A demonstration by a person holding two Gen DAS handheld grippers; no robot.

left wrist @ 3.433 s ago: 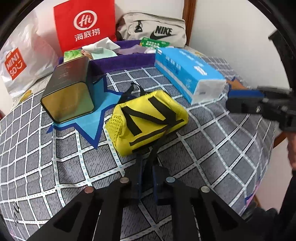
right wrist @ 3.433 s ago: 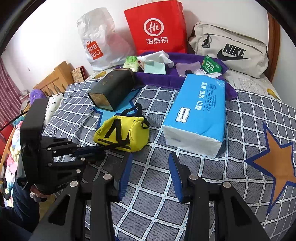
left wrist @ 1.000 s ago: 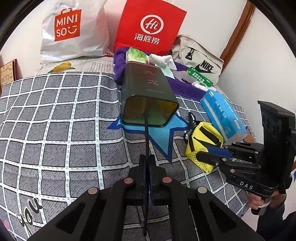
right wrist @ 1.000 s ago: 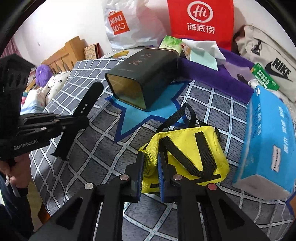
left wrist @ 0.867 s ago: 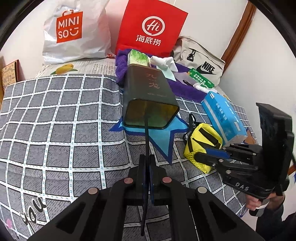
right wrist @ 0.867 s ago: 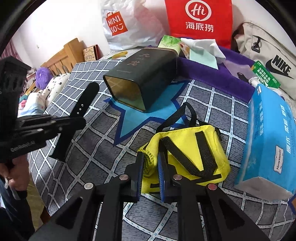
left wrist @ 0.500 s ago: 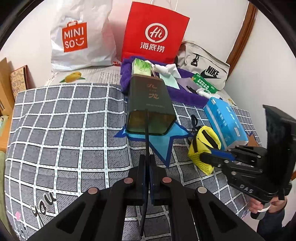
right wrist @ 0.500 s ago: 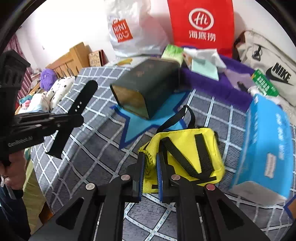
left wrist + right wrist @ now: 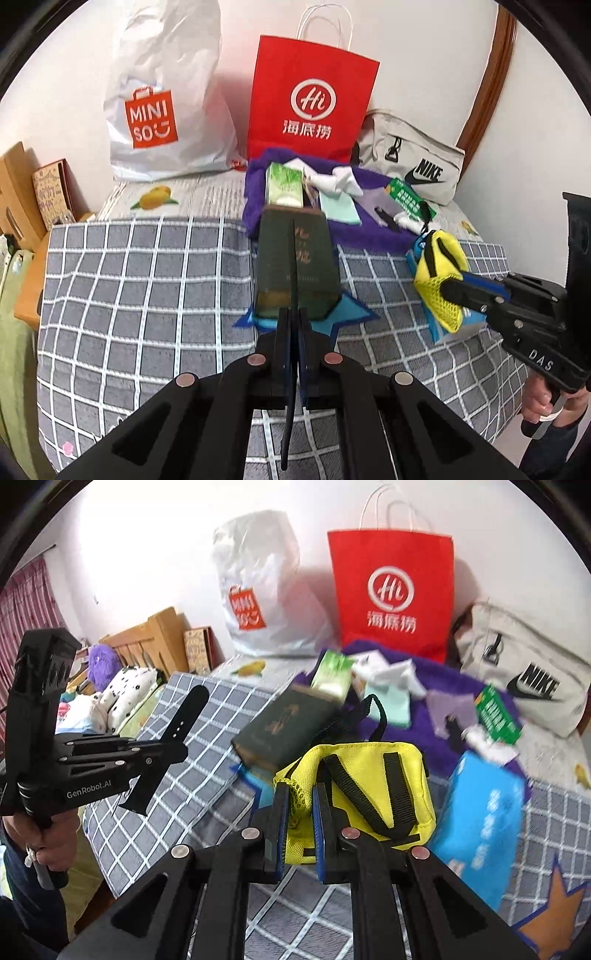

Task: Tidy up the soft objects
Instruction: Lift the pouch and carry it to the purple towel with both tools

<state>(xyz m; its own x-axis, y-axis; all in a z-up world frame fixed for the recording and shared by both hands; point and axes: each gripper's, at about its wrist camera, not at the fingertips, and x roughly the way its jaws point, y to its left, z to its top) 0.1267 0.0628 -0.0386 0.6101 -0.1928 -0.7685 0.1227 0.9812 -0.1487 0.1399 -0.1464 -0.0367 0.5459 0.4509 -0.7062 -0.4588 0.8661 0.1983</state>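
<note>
A yellow pouch with black straps hangs in the air above the bed, and my right gripper is shut on its mesh edge. The left wrist view shows the same pouch at the right in that gripper, in front of the blue tissue pack. My left gripper is shut on a flat black strap, seen edge-on there. In the right wrist view the strap, with its small holes, sticks up out of the left gripper at the left.
On the grey checked bed cover lie a dark green tin and a blue tissue pack. Behind are a purple towel with small items, a red paper bag, a white plastic bag and a beige bag.
Both grippers have risen. The yellow pouch has come up off the bed cover in the right gripper, and the left gripper has lifted with the strap.
</note>
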